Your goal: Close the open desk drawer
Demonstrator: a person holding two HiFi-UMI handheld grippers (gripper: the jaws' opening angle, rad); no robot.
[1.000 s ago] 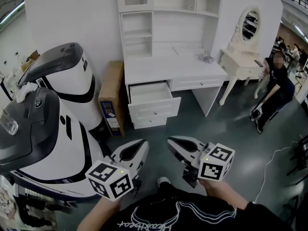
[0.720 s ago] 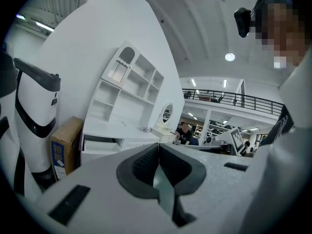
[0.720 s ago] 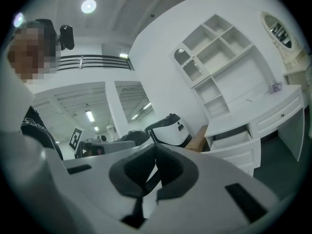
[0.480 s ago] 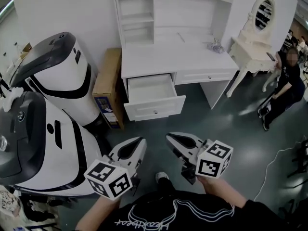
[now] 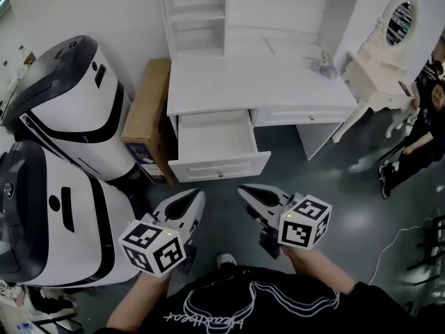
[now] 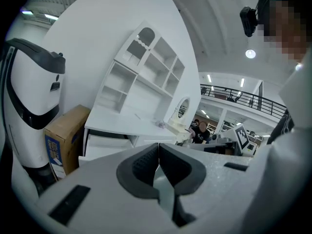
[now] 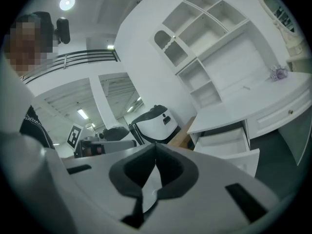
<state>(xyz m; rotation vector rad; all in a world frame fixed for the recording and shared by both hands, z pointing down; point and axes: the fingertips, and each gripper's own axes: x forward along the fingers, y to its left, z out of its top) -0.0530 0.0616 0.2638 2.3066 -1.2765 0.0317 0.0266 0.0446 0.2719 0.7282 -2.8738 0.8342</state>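
Note:
A white desk point(image 5: 250, 82) with a shelf hutch stands against the wall ahead. Its left drawer point(image 5: 212, 136) is pulled out and looks empty, with the drawer front point(image 5: 220, 166) facing me. My left gripper point(image 5: 195, 195) and right gripper point(image 5: 244, 191) hang side by side above the dark floor, a short way in front of the drawer and apart from it. Both are shut with nothing between the jaws. The left gripper view shows the shut left gripper point(image 6: 157, 148) with the drawer point(image 6: 105, 144) beyond it. The right gripper view shows the shut right gripper point(image 7: 155, 147) and the drawer point(image 7: 228, 143).
Two large white-and-black machines point(image 5: 69, 103) point(image 5: 55, 214) fill the left side. A cardboard box point(image 5: 146, 113) leans between them and the desk. A white dressing table with a mirror point(image 5: 379, 75) and a person point(image 5: 424, 134) are at the right. A cable point(image 5: 396, 245) lies on the floor.
The desk and its open drawer have come nearer and lower in the head view as I moved forward. Both grippers stay shut and keep their places side by side.

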